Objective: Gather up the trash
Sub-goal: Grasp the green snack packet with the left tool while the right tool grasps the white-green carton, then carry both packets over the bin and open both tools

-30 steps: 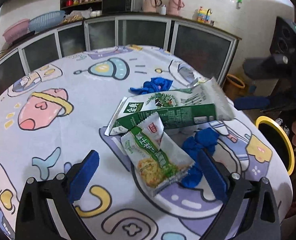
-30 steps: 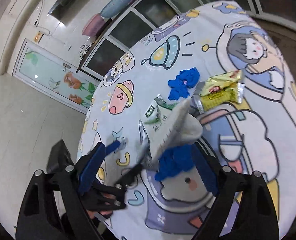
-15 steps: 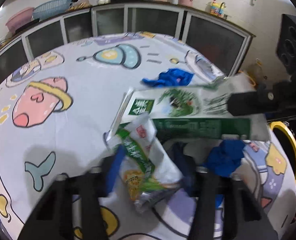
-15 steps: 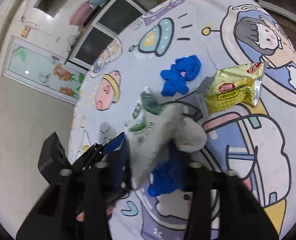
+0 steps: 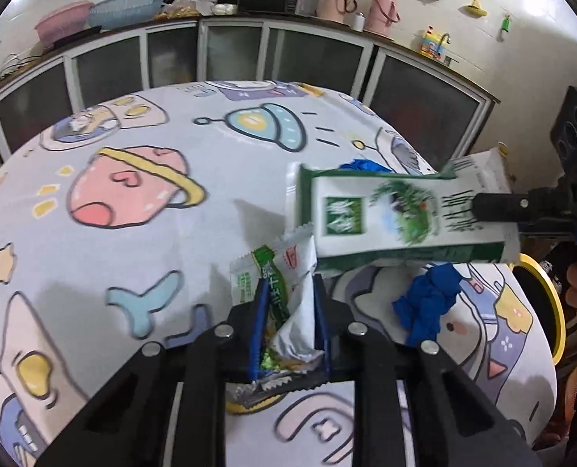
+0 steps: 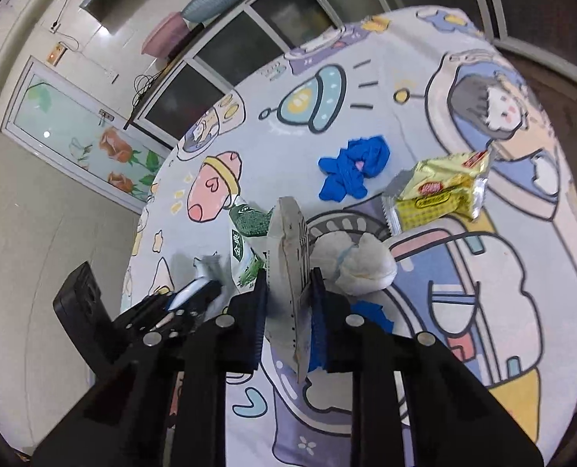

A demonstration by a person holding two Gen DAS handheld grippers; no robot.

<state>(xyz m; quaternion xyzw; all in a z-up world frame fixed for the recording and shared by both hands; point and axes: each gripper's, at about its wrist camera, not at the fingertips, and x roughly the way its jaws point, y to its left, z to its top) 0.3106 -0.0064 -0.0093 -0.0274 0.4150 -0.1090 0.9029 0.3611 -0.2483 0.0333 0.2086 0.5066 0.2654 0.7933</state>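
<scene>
Two grips just closed: my left gripper (image 5: 288, 323) pinches the snack wrapper (image 5: 284, 292) near the table (image 5: 94, 272), my right gripper (image 6: 288, 311) clamps the milk carton (image 5: 397, 214), long axis running leftward, bin (image 5: 549, 303) nearer right.

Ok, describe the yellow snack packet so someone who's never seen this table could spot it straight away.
Start at the round table under the cartoon tablecloth. Near the printed dark-haired child lies the yellow snack packet, beside the white crumpled wad. It is the only yellow wrapper with a red label; the blue gloves and green-and-white carton look nothing like it.
</scene>
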